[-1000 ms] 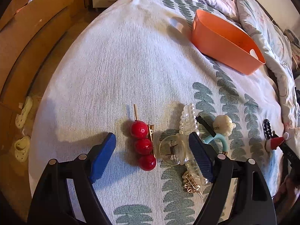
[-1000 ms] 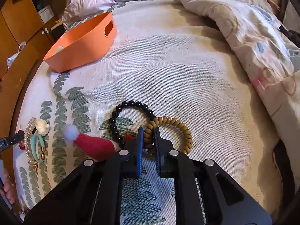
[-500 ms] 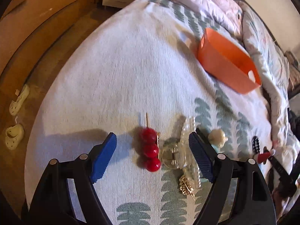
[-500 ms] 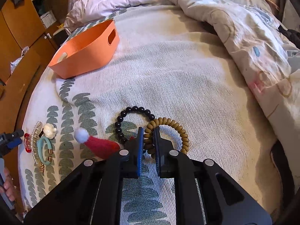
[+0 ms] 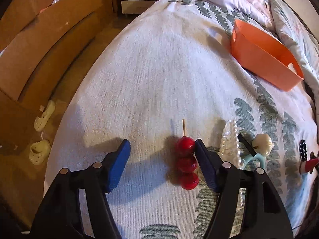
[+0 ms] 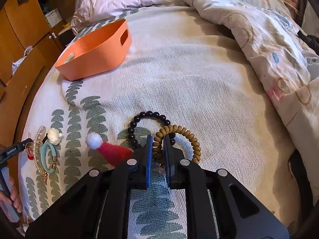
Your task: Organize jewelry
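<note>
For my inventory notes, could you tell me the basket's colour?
Orange; the basket shows best in the right wrist view.

Jewelry spread in a row across the bedspread (image 6: 199, 75), basket (image 6: 95, 47) set well back.
Between the left gripper (image 5: 162, 161) fingers, the berry skewer clip (image 5: 186, 165), touching the right-hand pad; just right of it the pearl clip (image 5: 230, 145), then the flower hair tie (image 5: 261, 141). Around one side of the coil bracelet (image 6: 179, 137), the right gripper (image 6: 158, 153); overlapping behind it, the bead bracelet (image 6: 147, 114); to the left, the hat clip (image 6: 113, 151).
</note>
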The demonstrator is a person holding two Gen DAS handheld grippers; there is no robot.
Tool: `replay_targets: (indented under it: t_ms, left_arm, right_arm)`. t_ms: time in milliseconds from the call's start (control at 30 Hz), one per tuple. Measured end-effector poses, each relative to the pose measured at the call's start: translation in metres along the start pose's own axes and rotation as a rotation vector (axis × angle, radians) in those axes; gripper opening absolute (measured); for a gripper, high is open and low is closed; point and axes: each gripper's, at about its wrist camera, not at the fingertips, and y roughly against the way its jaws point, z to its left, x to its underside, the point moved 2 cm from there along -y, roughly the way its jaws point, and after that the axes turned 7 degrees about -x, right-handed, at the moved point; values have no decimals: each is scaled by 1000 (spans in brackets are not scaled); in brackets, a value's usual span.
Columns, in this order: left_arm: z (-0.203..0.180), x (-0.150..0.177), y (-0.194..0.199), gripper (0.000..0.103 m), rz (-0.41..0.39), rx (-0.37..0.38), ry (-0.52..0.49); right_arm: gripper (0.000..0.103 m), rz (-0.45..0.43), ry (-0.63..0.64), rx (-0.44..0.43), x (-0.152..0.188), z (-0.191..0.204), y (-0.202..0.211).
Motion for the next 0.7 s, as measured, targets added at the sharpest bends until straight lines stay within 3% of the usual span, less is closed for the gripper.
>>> replay_targets:
  t_ms: [200,367,433,533,700]
  left_arm:
    - [-5,3,6,65,-14,4,-29]
    - [-14,6,3,44,-23,-48,-65]
    - [-16,8,3,42,-27,-65,-74]
    - [-18,8,1,27,-27,-68,-87]
    - [-16,8,0,26,-21,-58,-86]
  right_arm:
    - [12,1,3,7,0,-1,-1]
    - [12,-3,2,9,1,-1,0]
    - [12,-4,2,9,1,-1,1]
    - [12,-5,2,9,1,-2,2]
    - [12,-10,0,8,1,-2,5]
